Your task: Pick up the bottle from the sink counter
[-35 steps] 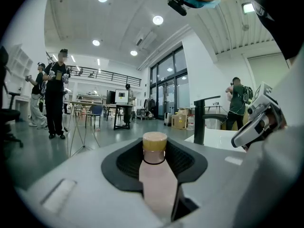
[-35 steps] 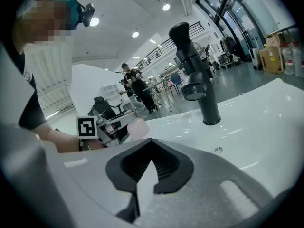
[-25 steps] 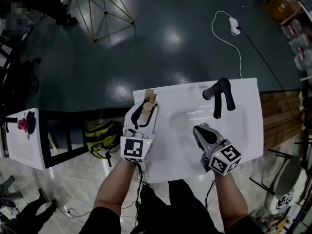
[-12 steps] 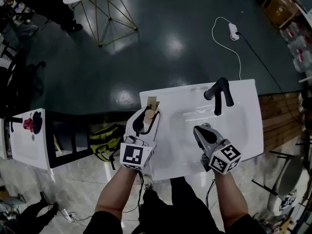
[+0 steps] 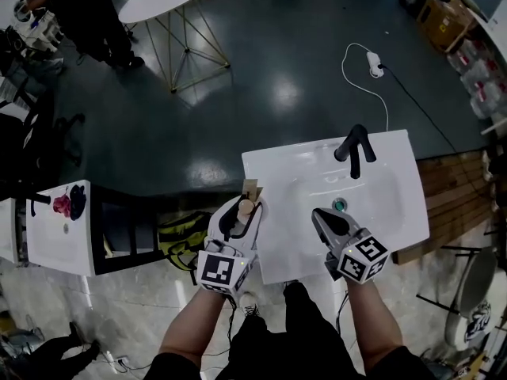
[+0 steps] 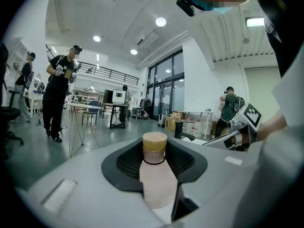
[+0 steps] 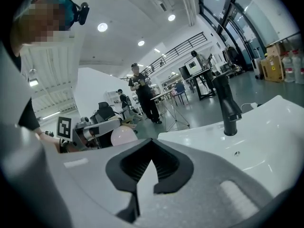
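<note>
At the left edge of the worktop [image 5: 273, 172], clamping the pale, tan-capped bottle [image 5: 245, 207] between the left tongs [image 5: 242, 213]; holding the right tongs [image 5: 321, 214] pressed together, nothing in them, over the white sink basin [image 5: 376, 192], short of the black faucet [image 5: 354, 150].

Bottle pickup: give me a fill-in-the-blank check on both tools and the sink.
The left tool is clamped on the ___.
The right tool holds ___.
The faucet on the sink is coloured ___.
Missing words: bottle; nothing; black.
</note>
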`<act>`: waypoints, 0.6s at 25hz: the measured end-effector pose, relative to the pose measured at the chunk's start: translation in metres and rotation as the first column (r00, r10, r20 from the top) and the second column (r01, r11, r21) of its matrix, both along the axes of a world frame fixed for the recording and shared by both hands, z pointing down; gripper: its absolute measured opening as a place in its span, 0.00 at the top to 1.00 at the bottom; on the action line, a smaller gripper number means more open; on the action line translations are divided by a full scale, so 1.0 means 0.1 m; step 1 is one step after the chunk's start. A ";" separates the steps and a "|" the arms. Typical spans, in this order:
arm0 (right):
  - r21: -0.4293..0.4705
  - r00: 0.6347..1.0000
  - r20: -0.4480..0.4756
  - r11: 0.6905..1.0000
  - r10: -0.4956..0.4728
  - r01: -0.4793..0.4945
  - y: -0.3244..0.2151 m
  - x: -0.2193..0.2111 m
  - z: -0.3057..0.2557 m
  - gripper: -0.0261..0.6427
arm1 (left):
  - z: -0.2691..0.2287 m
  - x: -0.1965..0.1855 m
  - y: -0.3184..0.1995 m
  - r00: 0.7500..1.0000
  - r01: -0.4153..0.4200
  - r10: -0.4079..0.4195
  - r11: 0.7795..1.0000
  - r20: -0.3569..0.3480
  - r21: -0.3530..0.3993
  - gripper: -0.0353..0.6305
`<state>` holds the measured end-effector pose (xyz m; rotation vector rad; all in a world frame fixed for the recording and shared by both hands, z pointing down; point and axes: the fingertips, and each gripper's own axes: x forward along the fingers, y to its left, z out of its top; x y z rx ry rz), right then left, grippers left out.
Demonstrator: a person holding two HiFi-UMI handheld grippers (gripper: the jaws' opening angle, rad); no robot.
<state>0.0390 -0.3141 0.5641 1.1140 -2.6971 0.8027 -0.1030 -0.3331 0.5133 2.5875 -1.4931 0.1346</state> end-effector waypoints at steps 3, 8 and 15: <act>0.023 1.000 0.006 1.000 0.007 -0.007 0.12 -0.08 -0.12 0.96 | -0.08 -0.07 0.21 1.000 -0.014 0.014 1.000 -0.007 0.002 0.74; 0.049 0.999 -0.004 0.998 0.034 -0.033 0.37 -0.18 -0.30 0.96 | -0.23 -0.21 0.57 0.999 -0.031 0.031 0.999 -0.017 -0.007 0.74; 0.094 0.995 -0.017 0.991 0.099 -0.097 0.75 -0.22 -0.60 0.96 | -0.38 -0.44 1.04 0.998 -0.062 0.061 0.998 -0.021 -0.023 0.74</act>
